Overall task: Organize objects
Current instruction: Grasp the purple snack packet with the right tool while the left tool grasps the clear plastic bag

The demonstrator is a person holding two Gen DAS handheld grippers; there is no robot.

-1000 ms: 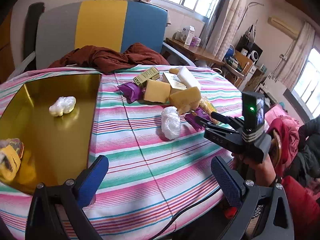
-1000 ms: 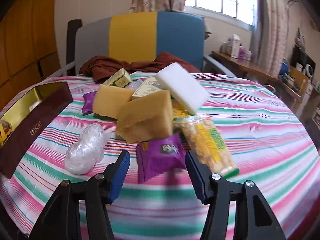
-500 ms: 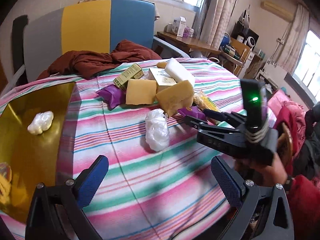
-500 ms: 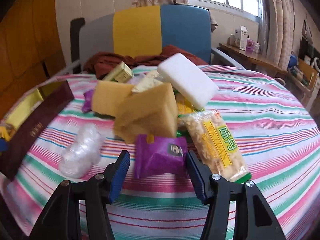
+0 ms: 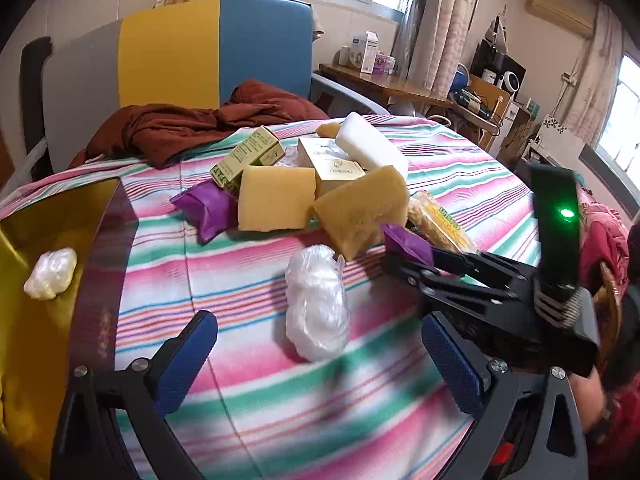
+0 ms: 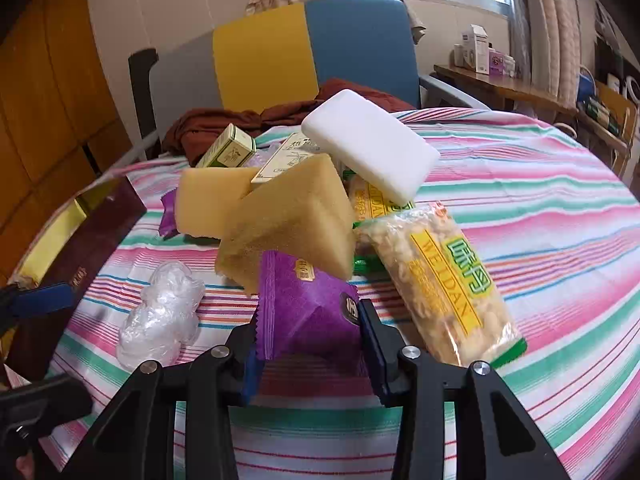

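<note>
Purple packet (image 6: 308, 312): light, crinkly, probably slippery; right gripper (image 6: 308, 354) clamping its sides, jaws just closing; left gripper (image 5: 320, 364) gaping, bag (image 5: 316, 304) at 12.

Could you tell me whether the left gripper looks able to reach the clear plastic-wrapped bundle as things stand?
Probably yes: the left gripper has open jaws, and the clear plastic-wrapped bundle lies just ahead on bare tablecloth; the right gripper works off to one side.

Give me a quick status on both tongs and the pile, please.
Right tongs have just closed on the purple packet. Left tongs open, nearing the clear plastic bundle. Brown sponge leans just behind the packet.
</note>
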